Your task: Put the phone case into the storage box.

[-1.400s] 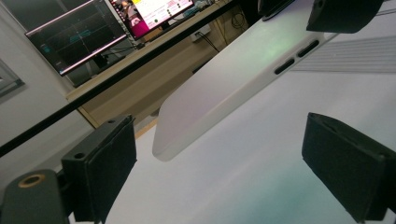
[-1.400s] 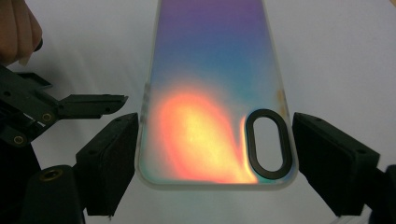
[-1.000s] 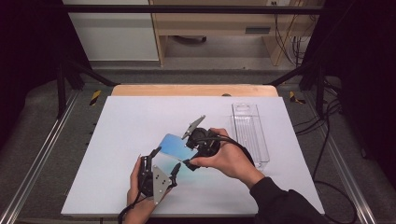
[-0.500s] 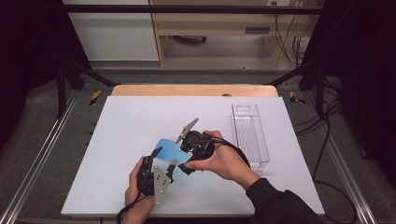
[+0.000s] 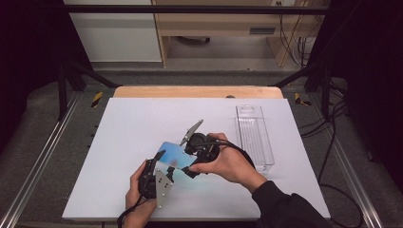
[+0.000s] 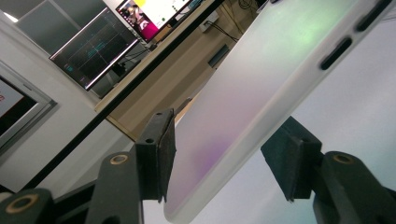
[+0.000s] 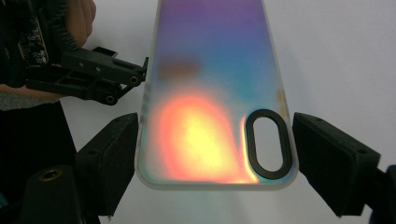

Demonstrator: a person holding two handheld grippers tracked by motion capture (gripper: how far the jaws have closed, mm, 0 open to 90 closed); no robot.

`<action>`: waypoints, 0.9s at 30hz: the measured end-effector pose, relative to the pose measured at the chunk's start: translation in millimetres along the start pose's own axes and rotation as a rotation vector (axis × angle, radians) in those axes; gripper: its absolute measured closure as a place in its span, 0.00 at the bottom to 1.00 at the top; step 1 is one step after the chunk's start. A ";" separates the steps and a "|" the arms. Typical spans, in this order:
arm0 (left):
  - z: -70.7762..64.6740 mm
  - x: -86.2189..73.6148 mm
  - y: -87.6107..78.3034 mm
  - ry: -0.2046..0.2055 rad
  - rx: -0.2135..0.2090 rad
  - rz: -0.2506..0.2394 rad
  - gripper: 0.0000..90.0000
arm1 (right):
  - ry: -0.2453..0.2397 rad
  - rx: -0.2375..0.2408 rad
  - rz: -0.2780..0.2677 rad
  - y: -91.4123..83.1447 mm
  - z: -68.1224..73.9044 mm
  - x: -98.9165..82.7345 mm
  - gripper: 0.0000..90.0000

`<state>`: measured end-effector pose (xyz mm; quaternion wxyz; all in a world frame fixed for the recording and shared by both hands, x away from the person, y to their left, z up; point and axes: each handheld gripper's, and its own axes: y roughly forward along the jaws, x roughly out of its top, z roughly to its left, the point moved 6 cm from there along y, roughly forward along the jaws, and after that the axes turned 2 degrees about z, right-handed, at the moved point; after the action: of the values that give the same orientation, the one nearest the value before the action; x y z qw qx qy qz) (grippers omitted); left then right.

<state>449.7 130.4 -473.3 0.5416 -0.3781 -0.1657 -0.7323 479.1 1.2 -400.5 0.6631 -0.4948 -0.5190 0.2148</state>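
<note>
- Iridescent phone case (image 7: 210, 93), frosted and translucent, held up off the white table (image 5: 119, 137) between both grippers, near the front middle of the table.
- Right gripper (image 7: 215, 158): jaws closed down across the camera-cutout end of the case, one pad on each long edge. The right gripper view shows a thin gap at the right-hand pad, so contact on that side is hard to confirm; it reads as a grip.
- Left gripper (image 6: 224, 168): jaws have just been closing, about half open. The other end of the case sits between them. One pad (image 6: 163, 154) is against the flat face; the other stands clear of the edge with the button slots. Not clamped yet.
- High view: left gripper (image 5: 159, 159) comes in from below at the lower left of the case (image 5: 172, 154); right gripper (image 5: 192, 156) sits at its right end, wrapped by the person's right hand (image 5: 228, 164).
- Count: one phone case, two grippers, one clear plastic tray (image 5: 254, 137).
- Tray lies on the right side of the table, long axis running away from the person, well apart from the case.
- Around: wooden edge (image 5: 197, 91) behind the white surface, metal rails either side, cables (image 5: 328, 156) on the floor at right. Monitors (image 6: 93, 46) show behind in the left gripper view.
- In the way: the right hand and gripper body cover the case's right end from above.
</note>
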 end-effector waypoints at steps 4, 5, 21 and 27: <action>1.1 -0.9 -1.1 0.006 -0.007 0.002 0.57 | -0.007 0.012 -0.007 0.0 0.9 0.4 0.20; 1.4 -0.9 -1.3 0.005 -0.007 0.000 0.58 | -0.007 0.014 -0.007 0.0 1.5 0.3 0.20; 2.7 -0.8 -4.2 0.056 0.017 -0.009 0.72 | 0.007 0.041 -0.021 -0.4 3.3 3.3 0.20; 2.3 -1.4 -5.2 0.088 0.022 -0.003 0.79 | 0.043 0.071 -0.044 -1.5 2.6 7.1 0.20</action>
<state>445.9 134.8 -471.9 0.5515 -0.3392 -0.1502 -0.7471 479.1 7.4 -395.9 0.6956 -0.4640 -0.5075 0.2080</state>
